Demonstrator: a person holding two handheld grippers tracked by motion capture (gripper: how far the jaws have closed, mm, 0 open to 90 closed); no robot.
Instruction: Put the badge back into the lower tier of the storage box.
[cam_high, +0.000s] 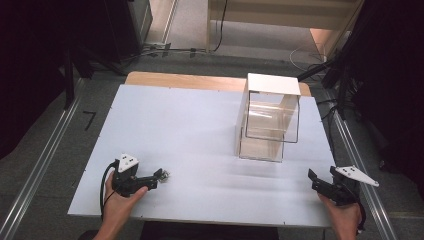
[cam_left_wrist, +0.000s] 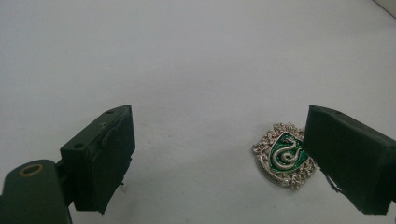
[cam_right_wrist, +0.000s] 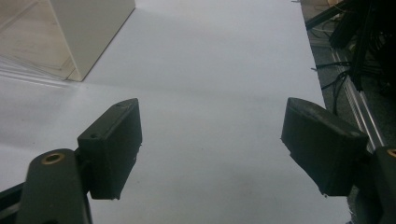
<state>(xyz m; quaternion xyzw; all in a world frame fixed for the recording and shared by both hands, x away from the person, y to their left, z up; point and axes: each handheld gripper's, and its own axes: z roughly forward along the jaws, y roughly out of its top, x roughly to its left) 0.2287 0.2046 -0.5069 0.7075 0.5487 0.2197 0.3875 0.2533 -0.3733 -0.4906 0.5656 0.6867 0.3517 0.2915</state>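
Observation:
A small silver and green crest badge (cam_left_wrist: 285, 155) with a snake on it lies flat on the white table (cam_left_wrist: 187, 56). In the left gripper view it sits just inside the right-hand jaw, partly covered by it. My left gripper (cam_left_wrist: 219, 158) is open around it, low over the table. From above, the badge (cam_high: 164, 174) is a tiny glint at the tips of the left gripper (cam_high: 159, 175), near the table's front left. My right gripper (cam_high: 321, 175) stands open at the front right corner, and the right gripper (cam_right_wrist: 210, 149) has only bare table between its jaws.
A clear-walled cabinet with a white top (cam_high: 272, 117) stands at the back right of the table (cam_high: 190, 125); its white base (cam_right_wrist: 88, 32) is ahead and left of the right gripper. Cables and a metal rail (cam_right_wrist: 359, 107) run along the table's right edge.

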